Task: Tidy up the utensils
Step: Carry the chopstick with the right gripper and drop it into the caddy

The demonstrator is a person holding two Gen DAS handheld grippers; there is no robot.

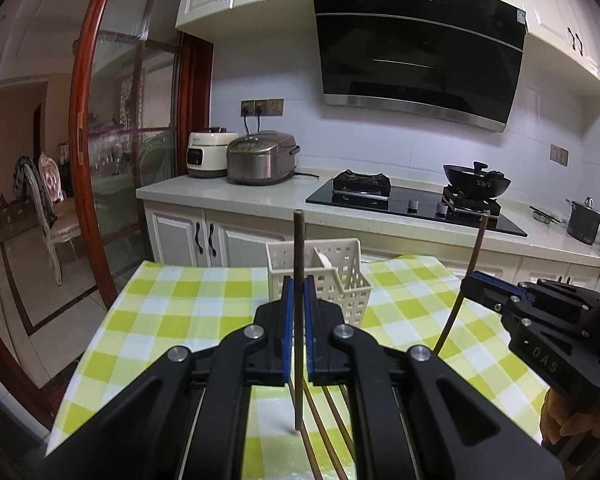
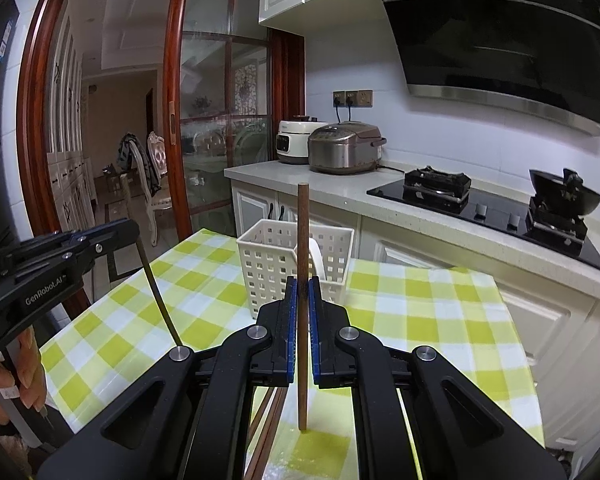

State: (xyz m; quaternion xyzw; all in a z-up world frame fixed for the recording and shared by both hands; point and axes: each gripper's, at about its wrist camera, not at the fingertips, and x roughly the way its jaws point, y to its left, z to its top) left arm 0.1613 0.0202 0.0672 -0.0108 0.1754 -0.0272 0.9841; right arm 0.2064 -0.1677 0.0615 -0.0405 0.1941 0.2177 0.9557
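My left gripper [image 1: 299,286] is shut on a brown chopstick [image 1: 299,248] held upright, its lower tip just above the checked tablecloth. My right gripper [image 2: 303,286] is shut on another brown chopstick [image 2: 303,232], also upright over the cloth. A white perforated utensil basket [image 1: 340,276] stands on the table just beyond both grippers, with a white spoon handle [image 2: 314,250] inside; the basket also shows in the right wrist view [image 2: 268,264]. Each gripper shows in the other's view: the right one [image 1: 470,280], the left one [image 2: 130,232]. Several more chopsticks [image 1: 328,432] lie on the cloth under the grippers.
The table has a green and white checked cloth [image 1: 172,320]. Behind it runs a kitchen counter [image 1: 260,192] with two rice cookers [image 1: 260,158], a gas hob [image 1: 400,196] with a black wok [image 1: 476,178], and a steel pot [image 1: 584,220]. A glass sliding door [image 1: 132,140] stands at left.
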